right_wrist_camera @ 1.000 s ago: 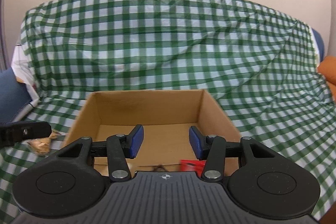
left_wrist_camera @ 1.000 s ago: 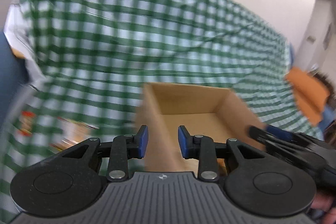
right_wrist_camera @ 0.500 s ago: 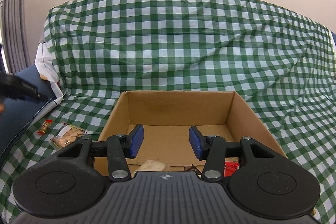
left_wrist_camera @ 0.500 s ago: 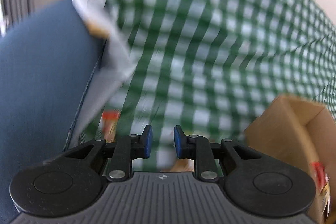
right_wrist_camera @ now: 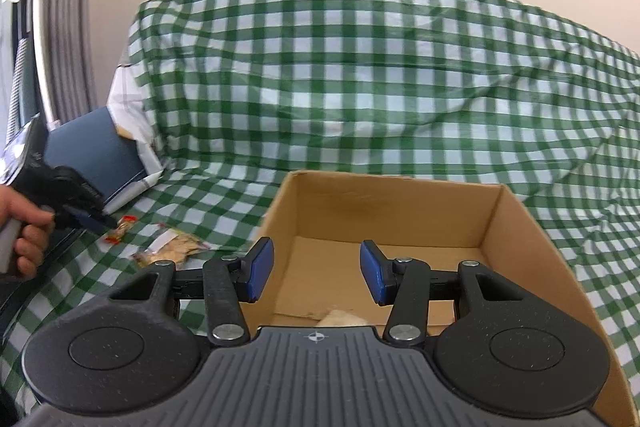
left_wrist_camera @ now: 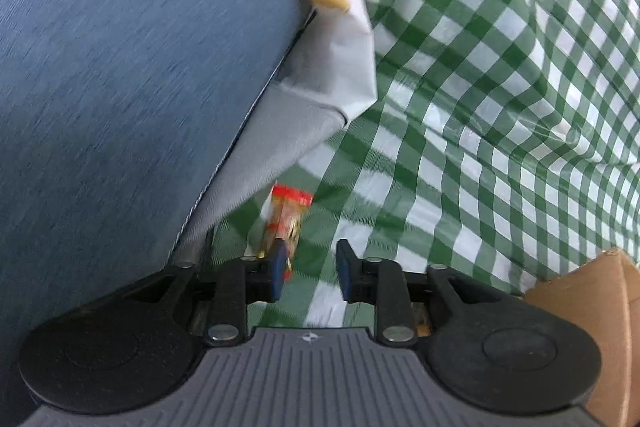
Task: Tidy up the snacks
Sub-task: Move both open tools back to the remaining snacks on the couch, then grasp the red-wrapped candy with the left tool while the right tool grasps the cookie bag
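Observation:
A small red and yellow snack packet [left_wrist_camera: 287, 217] lies on the green checked cloth by the blue cushion. My left gripper [left_wrist_camera: 310, 267] points down at it with its jaws opening. The packet lies just ahead of the left finger [left_wrist_camera: 277, 269], and nothing is pressed between the pads. The right wrist view shows the same gripper [right_wrist_camera: 98, 223] in a hand [right_wrist_camera: 24, 231], its tips at the red packet [right_wrist_camera: 120, 229]. A clear bag of pale snacks [right_wrist_camera: 172, 247] lies beside it. My right gripper [right_wrist_camera: 316, 271] is open and empty over the cardboard box [right_wrist_camera: 400, 211], which holds a pale packet [right_wrist_camera: 340, 317].
The blue cushion [left_wrist_camera: 120, 87] and a white sheet [left_wrist_camera: 332, 67] tucked against it crowd the left side. The box corner [left_wrist_camera: 592, 303] stands to the right of the left gripper. The checked cloth [right_wrist_camera: 360, 87] covers the seat and backrest. A white stand [right_wrist_camera: 40, 27] rises at far left.
My left gripper swung away from the box to the left and down to the red packet, its jaws narrowing and then widening. The right view turned slightly left, so the box sits further right.

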`<state>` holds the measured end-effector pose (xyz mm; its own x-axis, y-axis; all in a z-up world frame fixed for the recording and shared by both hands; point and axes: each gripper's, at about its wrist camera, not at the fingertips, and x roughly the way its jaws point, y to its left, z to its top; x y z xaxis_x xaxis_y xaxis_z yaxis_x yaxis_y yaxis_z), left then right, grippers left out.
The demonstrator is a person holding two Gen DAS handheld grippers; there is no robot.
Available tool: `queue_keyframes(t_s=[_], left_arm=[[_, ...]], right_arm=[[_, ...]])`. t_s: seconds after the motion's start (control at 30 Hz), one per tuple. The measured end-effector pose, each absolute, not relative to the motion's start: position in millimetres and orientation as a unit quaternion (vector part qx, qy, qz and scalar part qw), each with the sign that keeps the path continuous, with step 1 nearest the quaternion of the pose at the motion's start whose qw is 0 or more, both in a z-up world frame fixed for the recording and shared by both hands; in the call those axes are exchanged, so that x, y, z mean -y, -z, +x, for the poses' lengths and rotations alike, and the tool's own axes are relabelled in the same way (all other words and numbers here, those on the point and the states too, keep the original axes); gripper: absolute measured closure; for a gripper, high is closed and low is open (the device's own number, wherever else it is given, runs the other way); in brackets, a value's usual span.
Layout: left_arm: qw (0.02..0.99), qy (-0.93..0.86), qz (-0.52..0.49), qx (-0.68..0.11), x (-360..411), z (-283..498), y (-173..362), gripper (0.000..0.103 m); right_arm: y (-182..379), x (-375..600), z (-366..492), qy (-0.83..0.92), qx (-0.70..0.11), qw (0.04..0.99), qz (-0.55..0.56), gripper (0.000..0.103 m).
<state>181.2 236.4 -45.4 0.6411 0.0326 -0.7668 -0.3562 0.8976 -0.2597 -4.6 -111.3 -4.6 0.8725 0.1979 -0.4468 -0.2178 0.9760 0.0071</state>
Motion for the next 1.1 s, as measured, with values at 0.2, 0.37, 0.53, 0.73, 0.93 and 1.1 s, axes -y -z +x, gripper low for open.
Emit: queue_keyframes(t_s=[0.2, 0.37, 0.53, 0.73, 0.93, 1.1], left_arm=[[0.892, -0.103, -0.162, -0.409, -227, 199, 57, 0.064], [0.877, -0.124, -0.101, -0.452, -216, 215, 75, 0.078], [0.877, -0.120, -0.132, -0.445, -222, 206, 60, 0.080], [0.841, -0.093, -0.198, -0.494, -218, 194, 51, 0.087], [0.817, -0.094, -0.223, -0.523, -222, 195, 61, 0.085], [0.813, -0.088, -0.248, -0.519, -226, 194, 64, 0.079]], right_arm=[[9, 107, -1, -0.129, -0.238, 0.962, -0.023, 0.053], [12, 106, 2, -0.134, -0.247, 0.959, -0.021, 0.050], [11, 101, 0, -0.146, -0.242, 0.958, -0.037, 0.047], [6, 94, -6, -0.172, -0.235, 0.955, -0.049, 0.047], [-16, 58, 18, -0.195, -0.286, 0.938, 0.002, 0.028], [-9, -16, 67, -0.197, -0.354, 0.914, 0.038, 0.024]])
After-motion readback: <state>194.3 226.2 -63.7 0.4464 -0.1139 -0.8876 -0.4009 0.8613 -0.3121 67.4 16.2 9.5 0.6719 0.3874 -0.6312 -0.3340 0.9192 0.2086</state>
